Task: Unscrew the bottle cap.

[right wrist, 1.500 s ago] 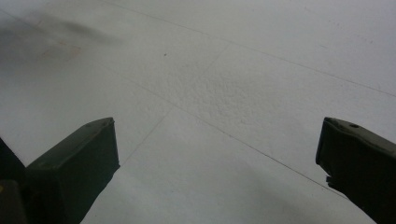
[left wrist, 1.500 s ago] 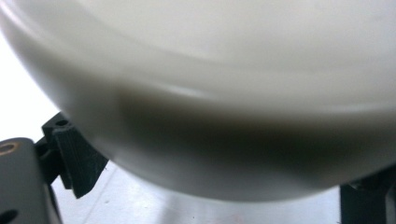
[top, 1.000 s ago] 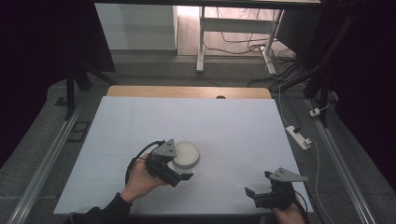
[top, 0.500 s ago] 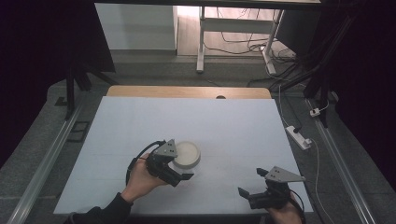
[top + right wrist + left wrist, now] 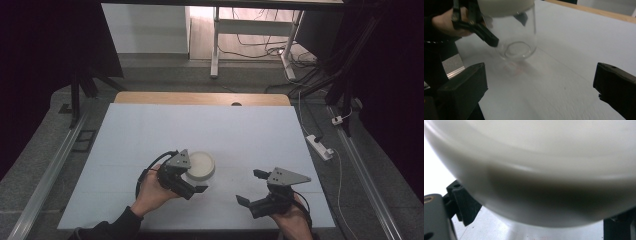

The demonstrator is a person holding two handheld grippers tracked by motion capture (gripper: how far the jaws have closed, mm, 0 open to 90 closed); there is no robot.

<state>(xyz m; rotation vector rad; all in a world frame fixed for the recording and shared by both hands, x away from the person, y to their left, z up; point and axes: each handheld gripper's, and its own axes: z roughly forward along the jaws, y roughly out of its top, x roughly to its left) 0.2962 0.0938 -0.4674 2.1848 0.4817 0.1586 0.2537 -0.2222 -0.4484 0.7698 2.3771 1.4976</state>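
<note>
Our left gripper point(image 5: 197, 182) has its fingers around the clear jar point(image 5: 517, 37) under its white lid point(image 5: 200, 165); our right gripper point(image 5: 252, 186) hovers nearby, fingers spread wide.

A white power strip point(image 5: 318, 146) is seen lying on the grey floor right of the table point(image 5: 250, 130). Beyond the table's wooden far edge, tangled cables point(image 5: 260, 42) are spread beneath a white-legged desk point(image 5: 215, 45).

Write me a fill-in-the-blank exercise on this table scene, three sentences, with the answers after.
1. The clear glass jar is capped by a ____ lid.
2. The left gripper has its jaws on either side of the ____.
3. The right gripper has its jaws wide ____, holding nothing.

Missing words: white; jar; open
</note>
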